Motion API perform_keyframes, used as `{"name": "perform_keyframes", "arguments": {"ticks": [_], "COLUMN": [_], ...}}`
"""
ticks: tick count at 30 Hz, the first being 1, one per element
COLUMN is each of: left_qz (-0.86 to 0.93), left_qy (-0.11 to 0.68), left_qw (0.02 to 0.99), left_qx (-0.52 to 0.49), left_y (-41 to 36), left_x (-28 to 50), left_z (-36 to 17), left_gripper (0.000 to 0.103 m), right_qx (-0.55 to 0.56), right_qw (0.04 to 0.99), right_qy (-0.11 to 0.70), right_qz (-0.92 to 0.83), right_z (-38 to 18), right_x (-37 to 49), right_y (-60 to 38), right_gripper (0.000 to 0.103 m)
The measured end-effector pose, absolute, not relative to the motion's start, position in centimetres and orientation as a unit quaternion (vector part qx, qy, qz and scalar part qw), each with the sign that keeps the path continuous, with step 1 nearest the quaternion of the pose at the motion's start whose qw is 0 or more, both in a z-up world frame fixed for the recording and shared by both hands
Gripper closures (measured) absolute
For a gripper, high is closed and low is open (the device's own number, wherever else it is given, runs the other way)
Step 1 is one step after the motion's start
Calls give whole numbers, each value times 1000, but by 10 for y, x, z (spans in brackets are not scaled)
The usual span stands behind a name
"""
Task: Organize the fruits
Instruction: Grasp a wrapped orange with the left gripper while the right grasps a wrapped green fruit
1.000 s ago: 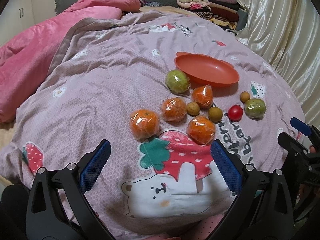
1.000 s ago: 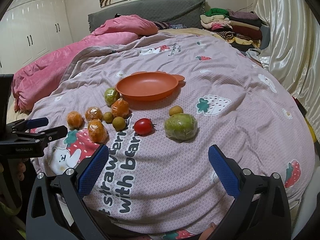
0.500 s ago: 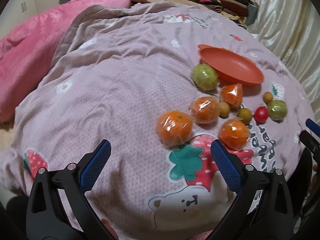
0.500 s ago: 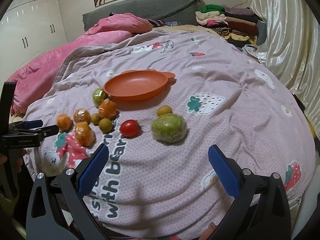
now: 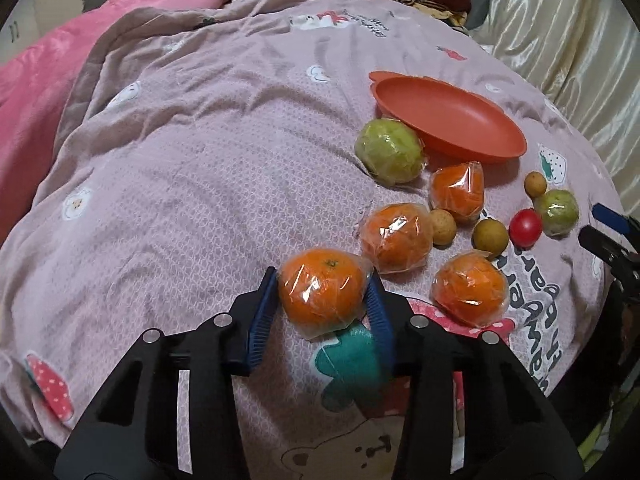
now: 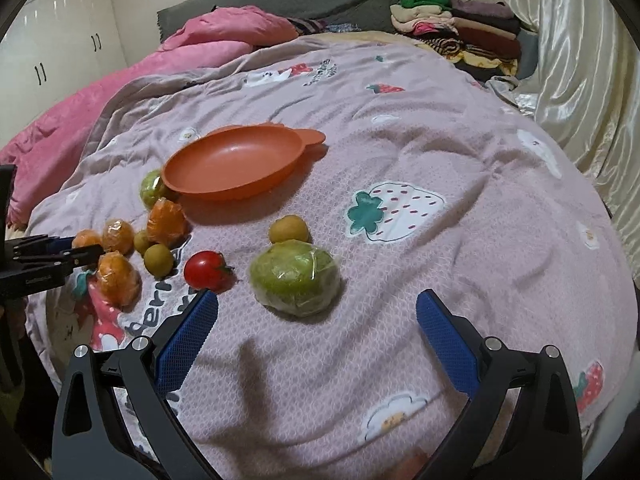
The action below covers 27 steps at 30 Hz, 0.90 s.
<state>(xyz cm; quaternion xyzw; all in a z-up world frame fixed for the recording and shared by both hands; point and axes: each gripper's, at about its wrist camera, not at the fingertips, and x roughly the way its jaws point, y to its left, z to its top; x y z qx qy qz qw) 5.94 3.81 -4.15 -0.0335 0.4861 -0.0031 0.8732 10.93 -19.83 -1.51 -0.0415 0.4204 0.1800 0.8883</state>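
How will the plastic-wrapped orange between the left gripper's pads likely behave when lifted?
The wrapped orange is round and looks firm, so it probably holds its shape. Its glossy loose film may let it slip in the left gripper, whose jaws have just been closing on it. Released, it would likely roll on the blanket.

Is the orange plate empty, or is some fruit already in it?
Empty. The plate shows only its bare inside in both views; every fruit lies on the blanket beside it.

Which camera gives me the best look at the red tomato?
The right wrist view: the red tomato lies close and unblocked just beyond the open right claw, with its green stem visible. The left wrist view shows it only small near the right edge, beside a wrapped green fruit.
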Motion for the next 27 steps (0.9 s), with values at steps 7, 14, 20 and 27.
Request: {"name": "perform_keyframes", "arguments": {"ticks": [7,14,20,27], "left_qz": [-21,-37,-49,-62], "left_qy": [489,486,478,465], "left_qw": [870,870,873,879], "left_qx": [-53,-74,-88,-88], "left_y": [46,50,52,52], "left_x": [63,64,68,79], "left_z": [-41,-33,-23,-6], "left_gripper": [69,69,69,69], "right_qx": [-50,-45,-27,-14], "right_qw": [877,870,869,870], "right_qy": [432,443,442,432], "right_qz": [203,213,222,236], "right_z": [-24,-33,-28,-10], "right_x": [123,131,132,126], "right_y": [-184,-179,-186,-188], "right_gripper": [27,49,49,49]}}
